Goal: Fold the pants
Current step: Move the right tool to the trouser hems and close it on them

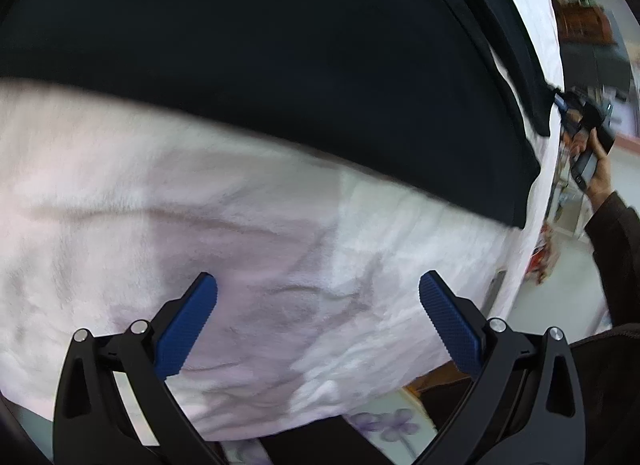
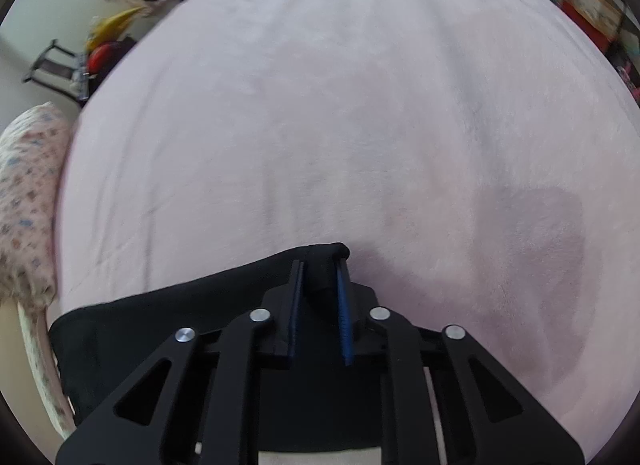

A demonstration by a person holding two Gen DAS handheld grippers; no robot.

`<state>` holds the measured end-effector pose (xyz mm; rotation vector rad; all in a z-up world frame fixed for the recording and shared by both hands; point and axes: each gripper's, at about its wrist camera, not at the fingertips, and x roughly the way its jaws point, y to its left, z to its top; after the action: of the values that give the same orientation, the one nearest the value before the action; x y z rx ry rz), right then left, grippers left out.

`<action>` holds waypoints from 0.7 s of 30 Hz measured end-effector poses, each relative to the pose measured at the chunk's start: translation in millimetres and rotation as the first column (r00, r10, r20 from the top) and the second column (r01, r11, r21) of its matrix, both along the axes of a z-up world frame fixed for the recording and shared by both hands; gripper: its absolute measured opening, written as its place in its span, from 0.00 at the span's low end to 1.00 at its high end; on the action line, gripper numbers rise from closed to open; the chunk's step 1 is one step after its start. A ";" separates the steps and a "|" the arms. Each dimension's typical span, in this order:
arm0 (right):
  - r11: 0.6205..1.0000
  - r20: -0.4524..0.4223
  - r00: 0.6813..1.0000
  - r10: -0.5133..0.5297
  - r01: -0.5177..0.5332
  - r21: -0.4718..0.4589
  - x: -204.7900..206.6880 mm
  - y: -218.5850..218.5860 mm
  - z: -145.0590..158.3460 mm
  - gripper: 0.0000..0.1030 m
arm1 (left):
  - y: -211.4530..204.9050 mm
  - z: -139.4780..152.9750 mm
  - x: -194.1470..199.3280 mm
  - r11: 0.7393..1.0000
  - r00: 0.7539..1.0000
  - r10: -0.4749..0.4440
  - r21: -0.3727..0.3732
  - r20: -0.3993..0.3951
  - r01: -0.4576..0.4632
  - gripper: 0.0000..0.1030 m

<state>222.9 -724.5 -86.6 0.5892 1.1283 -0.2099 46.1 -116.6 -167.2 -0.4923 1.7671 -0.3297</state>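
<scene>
On the pale pink bed (image 1: 200, 193), the black pants (image 1: 280, 57) lie spread across the far part, and their edge reaches to the right side. The left gripper (image 1: 318, 297) hangs above the bare blanket with its blue fingers (image 1: 188, 329) wide apart and nothing between them. The right gripper (image 2: 320, 285) has its fingers pressed nearly together on a corner of the pants, near a floral pillow (image 2: 28, 193) at the left.
</scene>
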 end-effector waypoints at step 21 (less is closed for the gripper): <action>0.974 0.095 0.978 0.186 -0.196 0.110 -157.8 68.9 12.1 0.08 | -2.7 32.0 1.5 0.999 0.997 -0.004 -0.033 0.076 0.006 0.98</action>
<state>65.1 -655.6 -74.6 0.5858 1.1129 0.0484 47.7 -119.3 -135.1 -0.4929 1.6916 -0.3771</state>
